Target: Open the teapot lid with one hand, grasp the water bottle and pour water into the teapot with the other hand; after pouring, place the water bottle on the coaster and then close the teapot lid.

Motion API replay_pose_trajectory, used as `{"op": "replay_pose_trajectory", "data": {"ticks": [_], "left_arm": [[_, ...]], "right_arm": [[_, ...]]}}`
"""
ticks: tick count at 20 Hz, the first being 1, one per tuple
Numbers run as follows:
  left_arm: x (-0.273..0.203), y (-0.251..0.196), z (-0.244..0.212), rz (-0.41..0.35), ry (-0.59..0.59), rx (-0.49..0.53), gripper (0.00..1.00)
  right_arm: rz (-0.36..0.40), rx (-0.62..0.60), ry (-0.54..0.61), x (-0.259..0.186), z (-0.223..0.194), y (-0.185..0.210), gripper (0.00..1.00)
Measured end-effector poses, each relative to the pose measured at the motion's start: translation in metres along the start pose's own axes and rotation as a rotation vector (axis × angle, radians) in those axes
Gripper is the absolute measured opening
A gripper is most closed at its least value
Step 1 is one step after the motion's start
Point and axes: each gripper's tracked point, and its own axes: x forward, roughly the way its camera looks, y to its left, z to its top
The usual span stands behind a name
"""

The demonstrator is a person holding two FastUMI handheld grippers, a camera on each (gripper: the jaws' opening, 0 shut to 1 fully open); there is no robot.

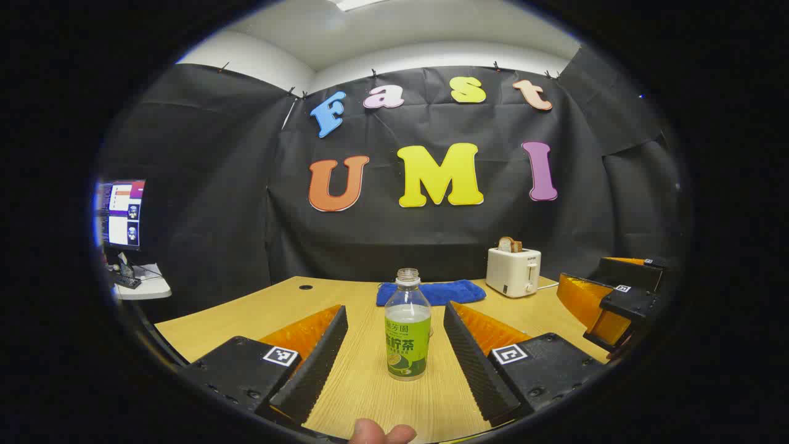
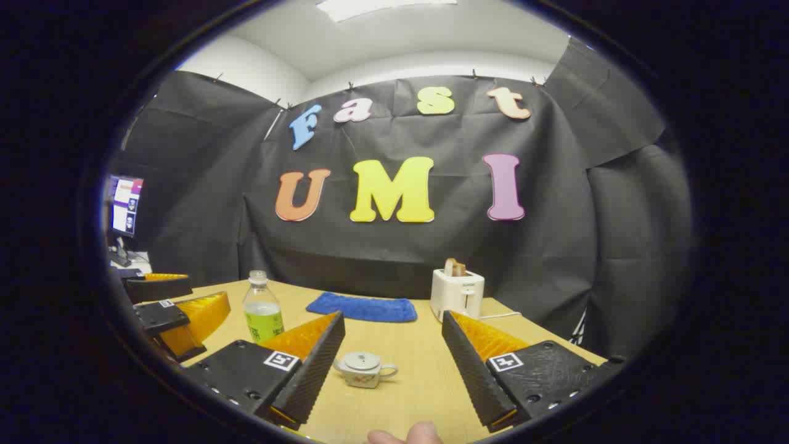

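Note:
A clear water bottle (image 1: 407, 328) with a green label and no cap stands upright on the wooden table (image 1: 370, 394), partly filled. My left gripper (image 1: 395, 333) is open, with the bottle between its fingers and untouched by them. In the right gripper view the same bottle (image 2: 262, 308) stands at the left. A small white teapot (image 2: 363, 369) with its lid on sits on the table, spout pointing left. My right gripper (image 2: 392, 340) is open just short of the teapot, nothing between its fingers.
A blue cloth (image 1: 430, 291) lies at the back of the table, and a white toaster (image 1: 513, 270) with toast stands to its right. A monitor (image 1: 121, 213) sits on a side desk at the far left. A fingertip (image 1: 381, 433) shows at the bottom edge.

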Motion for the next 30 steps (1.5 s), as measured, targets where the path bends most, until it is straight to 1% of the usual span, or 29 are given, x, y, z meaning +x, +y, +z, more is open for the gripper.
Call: {"op": "replay_pose_trajectory", "data": {"ticks": [4, 20, 21, 22, 23, 25, 27, 29, 30], "left_arm": [[0.0, -0.001, -0.004, -0.018, 0.015, -0.029, 0.98], [-0.001, -0.005, -0.006, -0.033, 0.023, -0.012, 0.98], [-0.001, -0.005, -0.007, -0.035, 0.026, -0.009, 0.98], [-0.002, -0.006, -0.007, -0.036, 0.027, -0.007, 0.98], [-0.002, -0.007, -0.006, -0.038, 0.026, -0.005, 0.98], [-0.001, -0.007, -0.008, -0.04, 0.031, -0.006, 0.98], [-0.003, -0.007, -0.007, -0.042, 0.031, -0.009, 0.98], [-0.003, -0.007, -0.007, -0.044, 0.034, -0.012, 0.98], [-0.003, -0.007, -0.008, -0.047, 0.038, -0.013, 0.98]], "right_arm": [[-0.013, -0.01, 0.002, 0.0, -0.003, 0.002, 0.95], [-0.026, -0.022, 0.005, 0.0, -0.005, 0.002, 0.95], [-0.026, -0.022, 0.007, 0.001, -0.005, 0.002, 0.97], [-0.028, -0.02, 0.009, 0.002, -0.006, 0.002, 0.95], [-0.029, -0.017, 0.014, 0.002, -0.007, 0.002, 0.97], [-0.032, -0.016, 0.032, 0.006, -0.013, 0.001, 0.95], [-0.026, -0.011, 0.053, 0.01, -0.02, 0.002, 0.97], [-0.019, -0.01, 0.072, 0.014, -0.028, 0.003, 0.95], [-0.014, -0.012, 0.077, 0.016, -0.033, 0.005, 0.97]]}}
